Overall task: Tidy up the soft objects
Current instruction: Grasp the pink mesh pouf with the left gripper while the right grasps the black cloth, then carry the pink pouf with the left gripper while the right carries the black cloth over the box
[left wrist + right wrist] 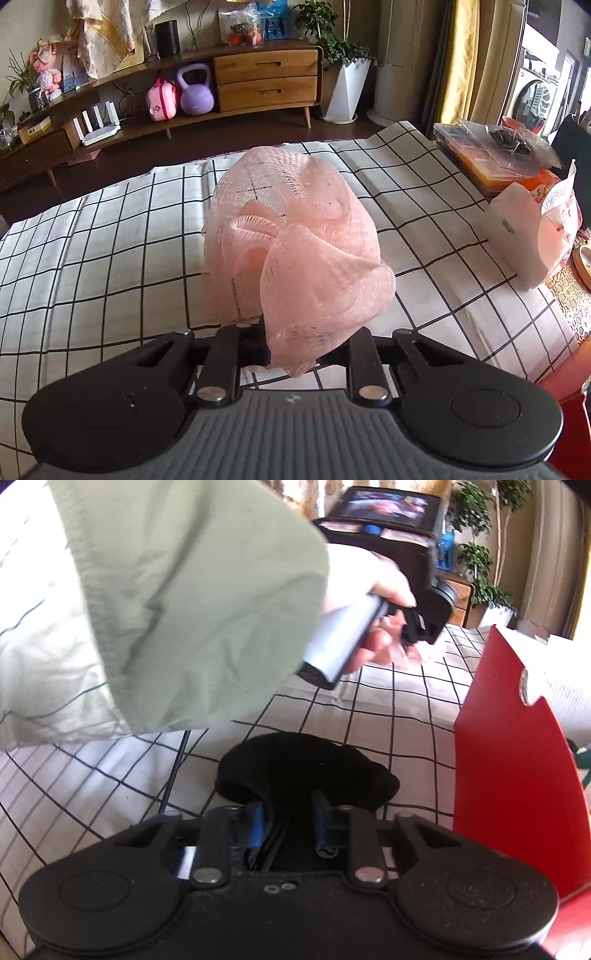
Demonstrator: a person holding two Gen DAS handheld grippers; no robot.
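Note:
A pink mesh bath puff [291, 236] lies on the white checked cloth [110, 258] in the left wrist view. My left gripper [295, 343] is shut on a fold of it at its near end, and the mesh hides the fingertips. In the right wrist view a black soft fabric piece [306, 771] lies on the same checked cloth [388, 716]. My right gripper [288, 812] is shut on its near edge, with the blue pads [256, 827] pressed into the fabric. Above it, a hand in a pale green sleeve [192, 602] holds the left gripper [421, 627].
A red box wall [517, 775] stands close on the right of the right gripper. A white plastic bag [528, 236] and a clear plastic box [495, 155] sit at the cloth's right edge. A wooden sideboard [258, 81] stands beyond the floor.

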